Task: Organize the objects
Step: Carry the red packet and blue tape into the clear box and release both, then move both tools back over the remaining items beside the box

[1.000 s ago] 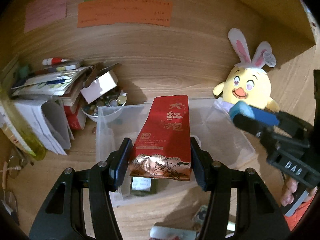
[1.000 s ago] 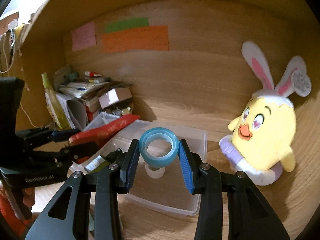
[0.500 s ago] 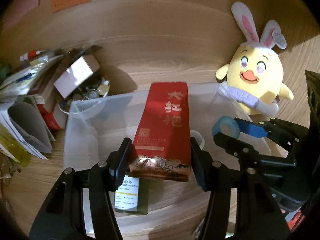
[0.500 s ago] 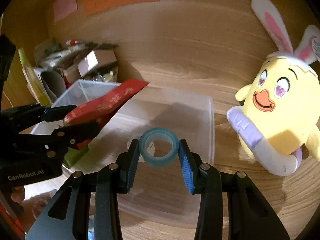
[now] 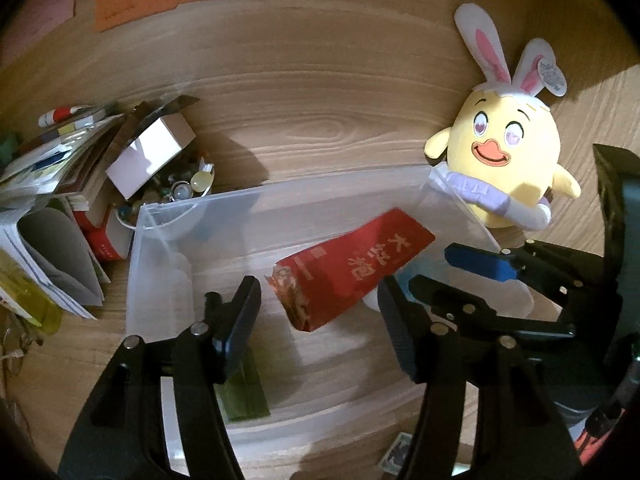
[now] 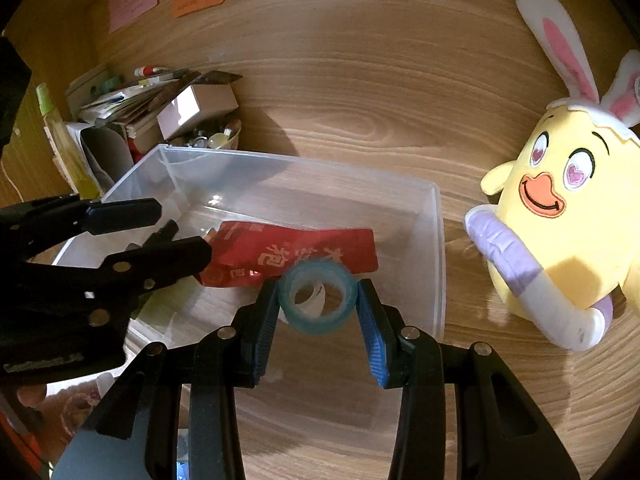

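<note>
- Our left gripper [image 5: 316, 312] has just been opening its fingers. They stand wide now, and the red tea packet [image 5: 352, 268] lies tipped over between them with space on both sides. Nothing is held there.
- The red tea packet is inside the clear plastic bin [image 6: 438, 240], lying slanted across the bin's middle. One end of it leans on something we cannot make out.
- Our right gripper [image 6: 318, 300] has its fingers squeezed on the blue tape roll [image 6: 318, 300], one finger on each side of the ring. It holds the roll over the bin, just in front of the packet.
- We think the tape roll is light and stiff. Its round sides are smooth, so it could roll or slip. Holding it across the ring, as we do now, looks best.
- We think the packet is light and a bit crinkly. Its end looks torn, so a hard squeeze could spill it. Its flat sides are the place to take it.
- A green flat box [image 5: 244, 392] also lies in the bin, at the corner close to us.
- The bin sits in the middle of the counter [image 6: 360, 120]. A yellow chick toy [image 6: 560, 220] sits by the right edge, and piled papers [image 5: 52, 220] sit at the left edge.
</note>
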Demonstrator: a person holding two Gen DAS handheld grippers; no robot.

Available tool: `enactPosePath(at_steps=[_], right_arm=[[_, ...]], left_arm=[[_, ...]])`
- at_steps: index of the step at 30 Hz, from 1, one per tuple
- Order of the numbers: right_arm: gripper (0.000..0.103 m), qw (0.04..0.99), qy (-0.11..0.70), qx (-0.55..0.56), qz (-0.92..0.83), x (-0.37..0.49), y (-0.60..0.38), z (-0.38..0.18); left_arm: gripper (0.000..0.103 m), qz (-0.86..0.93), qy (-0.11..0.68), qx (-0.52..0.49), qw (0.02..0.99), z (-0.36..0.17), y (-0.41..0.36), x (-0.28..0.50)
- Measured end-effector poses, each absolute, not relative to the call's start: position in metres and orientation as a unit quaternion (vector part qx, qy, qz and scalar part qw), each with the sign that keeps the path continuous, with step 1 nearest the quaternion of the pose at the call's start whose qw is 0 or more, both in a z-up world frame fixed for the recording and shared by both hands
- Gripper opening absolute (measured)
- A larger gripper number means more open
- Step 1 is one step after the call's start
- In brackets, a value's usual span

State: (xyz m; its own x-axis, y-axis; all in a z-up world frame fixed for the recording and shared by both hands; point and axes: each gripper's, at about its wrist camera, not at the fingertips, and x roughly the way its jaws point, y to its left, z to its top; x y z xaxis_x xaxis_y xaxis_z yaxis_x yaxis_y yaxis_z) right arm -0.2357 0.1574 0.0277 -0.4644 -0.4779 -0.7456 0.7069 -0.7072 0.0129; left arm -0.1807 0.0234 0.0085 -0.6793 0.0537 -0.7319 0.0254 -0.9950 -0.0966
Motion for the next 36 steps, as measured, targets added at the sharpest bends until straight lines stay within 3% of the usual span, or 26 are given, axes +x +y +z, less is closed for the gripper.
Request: enactPosePath(at_steps=[5,9,11,14,25,36], right_arm=[[0.047,0.355,0.143,0.375,-0.844,-0.232,0.160,0.034],[0.049,0.357,0.143,0.361,-0.849,-0.223,0.164,0.047],[0.060,0.352,0.149,0.348,-0.856,-0.216,0.166,0.054],[0.067,0.347,0.157,0.326,-0.865,-0.203,0.171,0.063],[0.072,0.354,0.154,0.292,-0.875,-0.154,0.190,0.075],[0.073,0.349,0.133,0.303,-0.876,-0.123,0.209,0.065]], left_arm=[[0.066,0.919,-0.051,-0.391,0.004,0.018,0.022,-0.169],[0.069,0.924,-0.053,-0.379,0.004,0.029,0.021,-0.158],[0.069,0.927,-0.050,-0.372,0.004,0.035,0.022,-0.151],[0.074,0.931,-0.045,-0.362,0.004,0.043,0.022,-0.138],[0.089,0.942,-0.024,-0.334,-0.004,0.054,0.028,-0.089],[0.091,0.941,-0.037,-0.337,0.002,0.041,0.021,-0.053]])
